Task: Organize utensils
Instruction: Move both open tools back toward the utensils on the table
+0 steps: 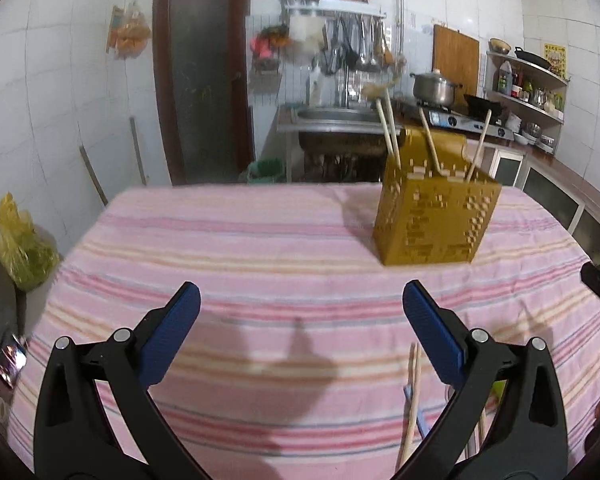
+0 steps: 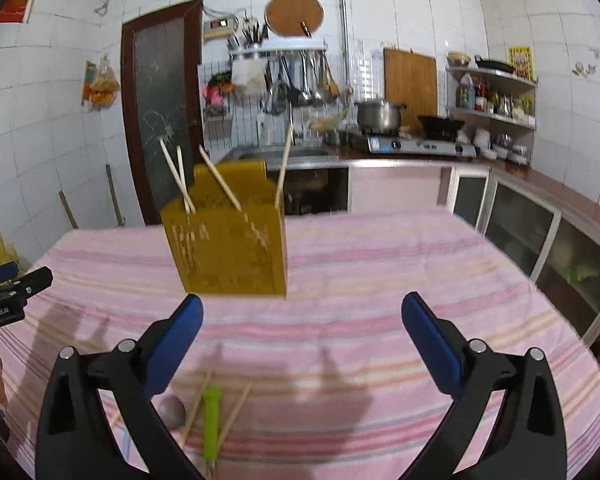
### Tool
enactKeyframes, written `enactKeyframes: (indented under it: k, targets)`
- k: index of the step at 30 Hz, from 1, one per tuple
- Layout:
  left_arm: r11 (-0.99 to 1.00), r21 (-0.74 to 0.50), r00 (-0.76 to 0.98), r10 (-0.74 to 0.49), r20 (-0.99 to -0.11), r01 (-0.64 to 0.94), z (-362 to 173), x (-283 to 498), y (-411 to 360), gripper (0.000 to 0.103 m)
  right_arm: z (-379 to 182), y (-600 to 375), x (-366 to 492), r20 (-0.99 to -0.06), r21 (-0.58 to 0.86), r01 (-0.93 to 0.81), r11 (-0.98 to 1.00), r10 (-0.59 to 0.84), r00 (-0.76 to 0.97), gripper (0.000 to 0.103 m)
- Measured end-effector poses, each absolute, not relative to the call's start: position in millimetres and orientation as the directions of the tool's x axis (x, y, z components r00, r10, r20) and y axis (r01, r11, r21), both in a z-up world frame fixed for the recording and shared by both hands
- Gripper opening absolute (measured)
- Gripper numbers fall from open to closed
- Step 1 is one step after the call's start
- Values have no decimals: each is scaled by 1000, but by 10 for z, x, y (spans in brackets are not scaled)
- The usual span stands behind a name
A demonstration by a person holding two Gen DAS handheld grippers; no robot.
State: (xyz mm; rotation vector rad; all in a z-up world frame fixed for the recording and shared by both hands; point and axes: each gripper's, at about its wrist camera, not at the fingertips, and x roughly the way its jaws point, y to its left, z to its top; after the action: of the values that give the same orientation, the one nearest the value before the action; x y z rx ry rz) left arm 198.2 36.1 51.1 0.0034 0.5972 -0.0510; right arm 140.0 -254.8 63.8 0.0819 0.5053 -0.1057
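A mustard-yellow perforated utensil holder [image 1: 436, 216] stands on the pink striped tablecloth [image 1: 236, 240] with several wooden chopsticks [image 1: 390, 130] sticking out; it also shows in the right wrist view [image 2: 228, 248]. My left gripper [image 1: 300, 312] is open and empty, above the cloth, the holder ahead to its right. My right gripper [image 2: 302, 320] is open and empty, the holder just ahead to its left. Loose chopsticks [image 2: 234, 412], a green-handled utensil [image 2: 211, 420] and a metal spoon [image 2: 172, 410] lie on the cloth below it. Loose chopsticks [image 1: 412, 400] and a blue utensil [image 1: 416, 412] show in the left view.
The left gripper's body [image 2: 12, 292] shows at the right view's left edge. Behind the table are a sink [image 1: 340, 120], a stove with a pot [image 1: 436, 88], shelves [image 1: 528, 92], a cabinet counter [image 2: 540, 208] and a dark door [image 1: 204, 76]. A yellow bag [image 1: 20, 248] lies at left.
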Motion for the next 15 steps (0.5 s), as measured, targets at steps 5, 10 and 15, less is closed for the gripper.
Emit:
enactKeyframes:
  k: [5,10,15]
  targets:
    - [998,-30,785,-67,-616,61,226,1981,323,98,365,-2446,1392,-533,17,130,991,-101,840,97]
    - [997,-20,757,-68,-650,72,55,2028,229,98,68,-2341,1521,-640,-3,139,990,-109,761,97]
    - [996,-42,716,-85,-693,79,-84,2130,166,98,-161,-2261,1735,-737,-15,140,990,-106,668,82]
